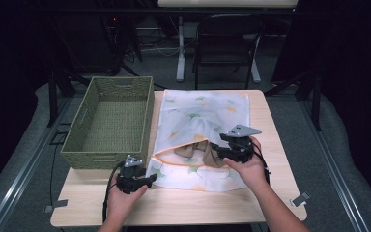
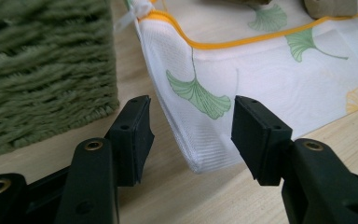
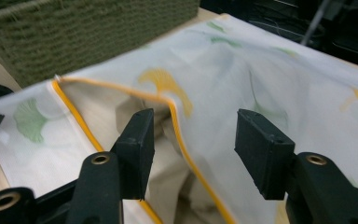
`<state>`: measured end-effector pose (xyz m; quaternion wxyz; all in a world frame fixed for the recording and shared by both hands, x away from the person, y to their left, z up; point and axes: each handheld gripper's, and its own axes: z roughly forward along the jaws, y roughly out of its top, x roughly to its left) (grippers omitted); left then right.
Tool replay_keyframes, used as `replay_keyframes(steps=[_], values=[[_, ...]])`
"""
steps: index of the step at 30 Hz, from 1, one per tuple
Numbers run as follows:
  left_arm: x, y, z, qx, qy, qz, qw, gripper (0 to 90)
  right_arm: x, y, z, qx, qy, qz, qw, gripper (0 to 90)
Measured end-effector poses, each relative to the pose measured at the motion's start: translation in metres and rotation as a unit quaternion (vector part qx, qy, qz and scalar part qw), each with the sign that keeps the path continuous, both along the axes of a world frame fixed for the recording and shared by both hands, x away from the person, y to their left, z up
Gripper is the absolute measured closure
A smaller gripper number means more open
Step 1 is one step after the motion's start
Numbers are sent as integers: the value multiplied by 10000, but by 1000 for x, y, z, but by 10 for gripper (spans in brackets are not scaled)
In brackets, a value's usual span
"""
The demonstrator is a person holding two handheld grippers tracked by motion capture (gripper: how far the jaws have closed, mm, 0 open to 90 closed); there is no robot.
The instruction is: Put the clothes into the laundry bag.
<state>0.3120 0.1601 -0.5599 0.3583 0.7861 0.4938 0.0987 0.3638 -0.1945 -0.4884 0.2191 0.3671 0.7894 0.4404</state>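
On the wooden table (image 1: pixel 183 205) lies a white mesh bag (image 1: pixel 200 121) printed with leaves, no readable writing, beside a green basket (image 1: pixel 110 121). Left gripper (image 1: pixel 145 181) gapes around the bag's near corner, untouched. Right gripper (image 1: pixel 222 151) stands wide at the orange-edged opening, holding nothing, beige cloth (image 1: pixel 195 151) inside.

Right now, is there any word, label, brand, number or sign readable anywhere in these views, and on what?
None: no readable text.
Mesh laundry bag: printed ginkgo leaves, no lettering.
Green woven basket: no tag or label visible.
Left gripper and right gripper: no markings on the black fingers.
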Motion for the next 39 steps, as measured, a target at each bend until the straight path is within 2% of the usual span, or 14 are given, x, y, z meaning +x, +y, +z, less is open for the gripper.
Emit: replay_keyframes(steps=[2, 6, 9, 17, 20, 21, 22, 27, 30, 31, 32, 33, 34, 39], values=[[1, -2, -4, 45, 40, -6, 10000, 471, -10, -9, -6, -43, 64, -122, 9999, 464], [2, -3, -7, -109, 102, -30, 9999, 493, -26, -23, -16, -86, 193, -354, 9991, 464], [2, -4, -9, -139, 87, -15, 9999, 556, -45, -43, -27, -89, 493, -568, 9971, 451], [4, -8, -7, -200, 143, -14, 9997, 734, -70, -74, -37, -150, 488, -1054, 9931, 419], [5, -11, -8, -207, 206, -17, 9996, 783, -72, -81, -43, -144, 561, -1228, 9907, 419], [6, -13, -8, -166, 208, -38, 9996, 802, -73, -87, -49, -18, 679, -1364, 9883, 419], [6, -13, -8, -166, 208, -38, 9996, 811, -73, -87, -49, -18, 679, -1364, 9883, 419], [7, -14, -8, -113, 234, -65, 9996, 848, -67, -99, -66, 336, 1318, -1523, 9789, 419], [7, -14, -8, -130, 249, -93, 9996, 861, -65, -100, -70, 517, 1568, -1468, 9753, 510], [7, -14, -8, -139, 257, -106, 9995, 864, -64, -100, -70, 512, 1632, -1386, 9755, 564], [7, -14, -8, -139, 257, -106, 9995, 867, -64, -100, -70, 512, 1632, -1386, 9755, 564], [6, -15, -8, -170, 264, -123, 9994, 869, -63, -100, -71, 429, 1678, -1329, 9759, 659], [6, -15, -7, -175, 269, -128, 9994, 870, -63, -100, -71, 405, 1682, -1296, 9764, 699], [-1, -13, 0, -299, 310, -115, 9990, 873, -64, -99, -69, 340, 1682, -1236, 9774, 804]])
